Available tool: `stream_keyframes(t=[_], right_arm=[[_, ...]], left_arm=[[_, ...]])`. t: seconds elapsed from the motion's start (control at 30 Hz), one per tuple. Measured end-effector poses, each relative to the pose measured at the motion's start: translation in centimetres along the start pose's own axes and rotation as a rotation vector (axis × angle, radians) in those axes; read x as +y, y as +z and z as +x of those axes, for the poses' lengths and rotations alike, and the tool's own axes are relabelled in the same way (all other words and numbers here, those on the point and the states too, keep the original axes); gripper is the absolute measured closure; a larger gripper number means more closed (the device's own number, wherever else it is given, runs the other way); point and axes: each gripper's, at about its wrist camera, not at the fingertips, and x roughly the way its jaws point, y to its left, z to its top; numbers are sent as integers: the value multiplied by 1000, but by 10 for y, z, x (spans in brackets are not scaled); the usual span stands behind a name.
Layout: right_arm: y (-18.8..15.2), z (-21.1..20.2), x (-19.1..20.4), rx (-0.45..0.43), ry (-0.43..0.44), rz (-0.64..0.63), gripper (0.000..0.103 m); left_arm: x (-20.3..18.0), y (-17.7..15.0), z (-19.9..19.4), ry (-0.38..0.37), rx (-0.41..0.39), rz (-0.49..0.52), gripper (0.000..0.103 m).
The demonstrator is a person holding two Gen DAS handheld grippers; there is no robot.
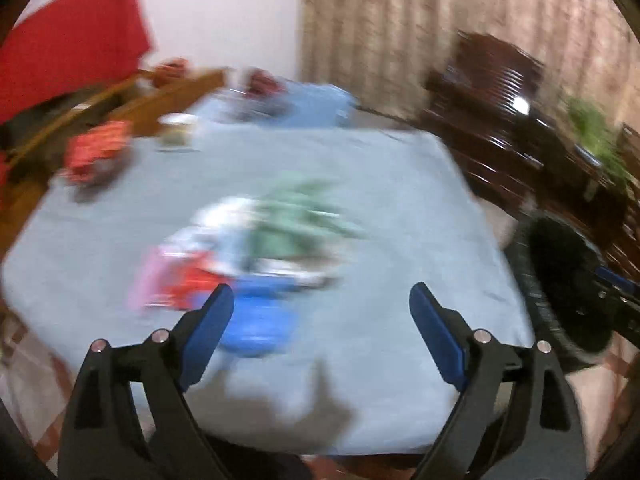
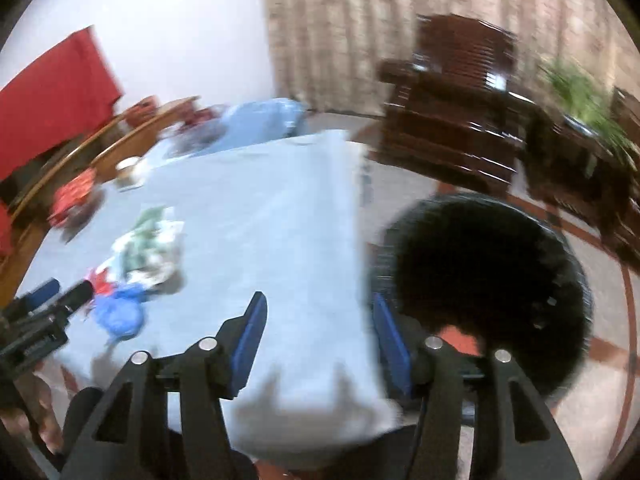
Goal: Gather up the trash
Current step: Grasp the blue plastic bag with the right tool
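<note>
The bench (image 1: 400, 208), draped in pale blue cloth, fills the middle of both views. One black bin (image 2: 488, 280) stands on the floor off its right edge, at the lower right of the right wrist frame. The trash pile (image 1: 256, 248) lies near the bench's close edge, just ahead of the left tongs (image 1: 322, 300). Blur hides an exact count, but I make out roughly four pieces: a green-and-white crumpled wrapper (image 1: 304, 216), a red packet (image 1: 188, 284), a pink scrap (image 1: 146, 280) and a blue wad (image 1: 256, 320). They look light, soft and crinkly, so pinching a raised fold should do, though thin film may slip. Both tongs are spread wide and hold nothing; the right tongs (image 2: 318, 312) hover over the bench's right edge.
</note>
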Motion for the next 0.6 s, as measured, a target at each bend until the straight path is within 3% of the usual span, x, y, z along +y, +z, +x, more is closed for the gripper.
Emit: stream_keyframes(t=[0.1, 0.23, 0.47, 0.6], right_arm=[[-4, 1, 49, -29, 61, -47, 48], [-11, 4, 106, -59, 115, -94, 48], [-38, 36, 191, -18, 169, -181, 48], [-48, 58, 213, -4, 162, -194, 48]], left_arm=[[52, -6, -21, 102, -76, -36, 16], [94, -20, -37, 175, -119, -16, 16], [137, -42, -41, 153, -134, -46, 16], [153, -50, -31, 134, -139, -41, 16]])
